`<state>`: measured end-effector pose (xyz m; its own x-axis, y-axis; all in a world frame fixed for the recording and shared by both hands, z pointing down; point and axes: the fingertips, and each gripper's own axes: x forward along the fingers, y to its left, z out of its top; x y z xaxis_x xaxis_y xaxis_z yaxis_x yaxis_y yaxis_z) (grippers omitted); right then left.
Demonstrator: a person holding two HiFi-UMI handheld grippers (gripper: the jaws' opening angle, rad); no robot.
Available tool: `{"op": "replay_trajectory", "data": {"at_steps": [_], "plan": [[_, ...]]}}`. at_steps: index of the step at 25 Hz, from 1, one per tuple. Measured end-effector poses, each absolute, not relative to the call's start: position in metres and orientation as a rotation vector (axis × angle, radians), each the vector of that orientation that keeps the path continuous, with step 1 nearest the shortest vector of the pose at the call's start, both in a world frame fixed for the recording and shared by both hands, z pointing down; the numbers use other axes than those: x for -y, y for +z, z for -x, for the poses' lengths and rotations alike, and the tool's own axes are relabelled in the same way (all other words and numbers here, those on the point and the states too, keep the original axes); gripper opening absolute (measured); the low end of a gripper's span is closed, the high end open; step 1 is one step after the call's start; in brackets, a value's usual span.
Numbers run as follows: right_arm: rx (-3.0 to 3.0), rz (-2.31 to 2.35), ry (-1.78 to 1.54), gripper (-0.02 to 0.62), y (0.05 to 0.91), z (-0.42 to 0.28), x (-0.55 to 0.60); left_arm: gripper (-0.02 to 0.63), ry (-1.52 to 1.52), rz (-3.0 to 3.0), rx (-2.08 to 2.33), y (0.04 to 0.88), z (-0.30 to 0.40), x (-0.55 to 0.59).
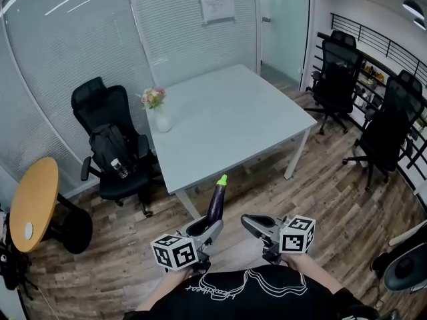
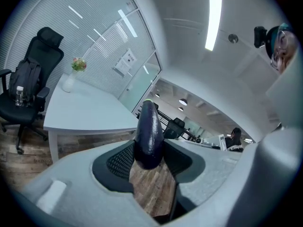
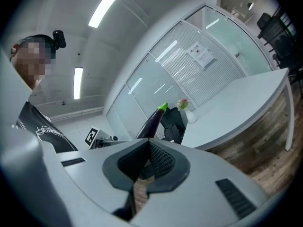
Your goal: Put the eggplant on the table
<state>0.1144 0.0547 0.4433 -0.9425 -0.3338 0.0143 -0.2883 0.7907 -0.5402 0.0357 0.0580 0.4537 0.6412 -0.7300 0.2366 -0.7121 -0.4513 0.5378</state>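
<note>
Eggplant [image 1: 216, 202] stands upright, clamped in left claw [image 1: 211, 227]; right claw [image 1: 247, 221] level, closed, empty.

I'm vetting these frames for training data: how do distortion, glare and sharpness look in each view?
Head view: even light, sharp, fisheye bows the glass walls; the eggplant reads clearly. Left gripper view: heavy barrel distortion, dark corners, ceiling light blown out. Right gripper view: same curvature, the table edge bends.

Left claw [image 1: 213, 227] gripping, right claw [image 1: 245, 220] closed.
</note>
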Motion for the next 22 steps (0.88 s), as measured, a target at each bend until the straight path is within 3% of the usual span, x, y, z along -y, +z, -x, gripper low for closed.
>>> {"op": "replay_trajectory", "data": {"at_steps": [9, 22], "plan": [[-2.891, 0.514, -0.812, 0.009, 0.441, -0.149, -0.008, 0.198, -0.051, -2.285, 1.136, 0.447, -0.07, -0.009], [-2.925, 0.471, -0.869, 0.009, 0.461, -0.124, 0.032, 0.199, -0.047, -2.234, 1.17, 0.463, -0.046, 0.032]]}}
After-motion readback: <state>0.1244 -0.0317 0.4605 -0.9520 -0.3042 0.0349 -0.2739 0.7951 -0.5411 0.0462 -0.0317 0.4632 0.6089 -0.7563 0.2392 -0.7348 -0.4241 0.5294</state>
